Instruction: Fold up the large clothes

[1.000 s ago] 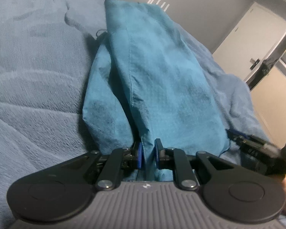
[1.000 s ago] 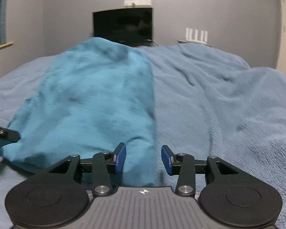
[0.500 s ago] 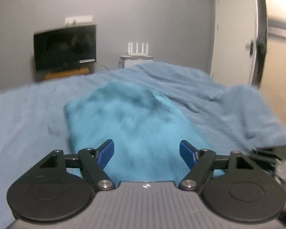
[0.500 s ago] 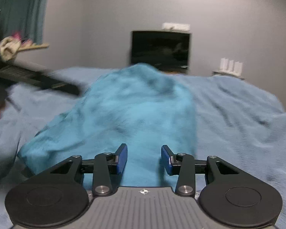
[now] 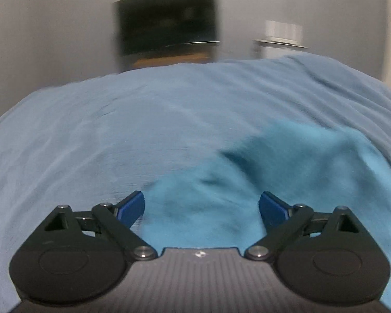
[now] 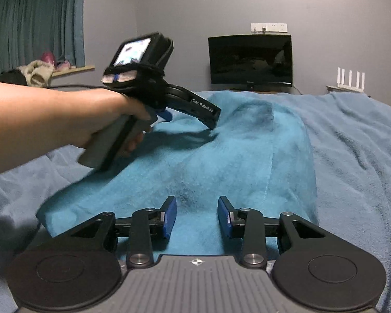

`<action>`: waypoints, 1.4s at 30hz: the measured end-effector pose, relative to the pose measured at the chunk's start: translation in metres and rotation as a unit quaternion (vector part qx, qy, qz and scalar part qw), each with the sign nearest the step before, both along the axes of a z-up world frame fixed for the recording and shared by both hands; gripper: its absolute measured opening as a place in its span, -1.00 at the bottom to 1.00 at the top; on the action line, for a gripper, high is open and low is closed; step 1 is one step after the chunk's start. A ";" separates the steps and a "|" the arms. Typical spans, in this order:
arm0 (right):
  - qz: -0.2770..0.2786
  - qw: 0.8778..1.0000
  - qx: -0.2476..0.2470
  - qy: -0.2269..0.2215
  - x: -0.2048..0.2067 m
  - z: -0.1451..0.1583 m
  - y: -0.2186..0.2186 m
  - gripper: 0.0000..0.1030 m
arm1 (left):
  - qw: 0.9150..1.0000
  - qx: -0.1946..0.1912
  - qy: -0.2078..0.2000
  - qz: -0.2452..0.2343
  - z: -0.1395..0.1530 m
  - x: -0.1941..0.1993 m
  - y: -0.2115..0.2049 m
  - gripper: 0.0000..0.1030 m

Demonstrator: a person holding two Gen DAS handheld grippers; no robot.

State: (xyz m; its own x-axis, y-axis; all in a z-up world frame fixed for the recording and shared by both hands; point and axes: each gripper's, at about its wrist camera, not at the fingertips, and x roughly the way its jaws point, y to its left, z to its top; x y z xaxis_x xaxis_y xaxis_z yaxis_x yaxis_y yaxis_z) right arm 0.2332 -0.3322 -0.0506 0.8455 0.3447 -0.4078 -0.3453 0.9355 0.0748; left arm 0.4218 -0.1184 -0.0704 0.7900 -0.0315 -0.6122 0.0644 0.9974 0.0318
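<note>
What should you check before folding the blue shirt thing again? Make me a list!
1. Left gripper let go of the turquoise garment: ok, its jaws have just been opening and stand wide with nothing pinched.
2. Right gripper free: ok, jaws apart, pads not pressing the cloth.
3. Garment lying on the blue blanket: ok, a long folded strip.
4. Garment smooth: not ok, there are bumps and a raised fold.
5. Far end of the garment lined up: cannot tell, too blurred and hidden.
6. Left hand out of the right gripper's way: ok, off to the side.

Black tongs (image 6: 196,217) with blue pads (image 6: 170,215); grey ribbed base; silver screws.
</note>
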 end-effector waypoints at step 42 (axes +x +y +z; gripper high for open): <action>-0.131 0.986 0.036 0.092 -0.132 0.006 -0.019 1.00 | 1.000 -0.019 -0.018 -0.010 0.004 -0.383 0.057 0.99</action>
State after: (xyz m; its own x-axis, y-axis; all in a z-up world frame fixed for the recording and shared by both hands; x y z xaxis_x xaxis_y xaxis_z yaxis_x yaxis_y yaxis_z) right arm 0.1012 -0.3514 -0.0448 0.8235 0.1573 -0.5450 -0.0661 0.9809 0.1831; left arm 0.0393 -0.0609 -0.0667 0.8106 -0.0707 -0.5813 0.0839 0.9965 -0.0042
